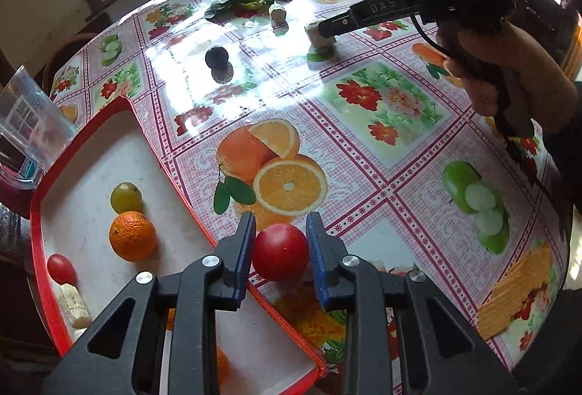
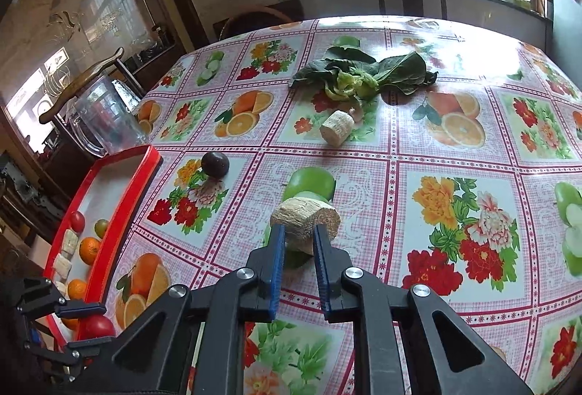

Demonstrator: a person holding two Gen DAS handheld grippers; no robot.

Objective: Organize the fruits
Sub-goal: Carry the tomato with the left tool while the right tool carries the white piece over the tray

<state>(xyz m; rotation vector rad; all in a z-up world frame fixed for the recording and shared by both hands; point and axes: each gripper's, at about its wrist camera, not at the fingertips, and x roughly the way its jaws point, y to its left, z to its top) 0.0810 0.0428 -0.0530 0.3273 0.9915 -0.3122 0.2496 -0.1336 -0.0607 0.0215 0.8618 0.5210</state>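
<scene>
**Red fruit and corn chunk both pinched above the patterned table**

At the near edge of the red tray [image 1: 40, 249], the left gripper [image 1: 280, 249] pinches a red round fruit [image 1: 279, 252] between its blue pads [image 1: 243, 260], one pad pressed to each side. The fruit sits over the tray's right rim, where the rim meets the flowered tablecloth [image 1: 363, 147]. From the right wrist view the same left gripper [image 2: 89, 324] shows at the lower left, its fingers closed around the red fruit [image 2: 97, 326] by the tray's near corner.

Inside the tray lie an orange [image 1: 132, 235], a green-yellow round fruit [image 1: 126, 197] touching it on the far side, a small red fruit [image 1: 61, 268] near the left wall, and a pale corn piece [image 1: 74, 309] just nearer than that.

Right of the tray, farther out on the table, the right gripper [image 2: 296, 256] clamps a cut chunk of corn cob [image 2: 303, 220], its pads against the chunk's two sides; whether the chunk touches the cloth I cannot tell. A dark round fruit [image 2: 215, 163] rests on the cloth to the far left of it, well apart from the tray. A second corn chunk [image 2: 336, 126] lies farther away, just near a bunch of leafy greens [image 2: 363, 75]. A clear plastic jug [image 2: 103, 118] stands beyond the tray's far end.
</scene>
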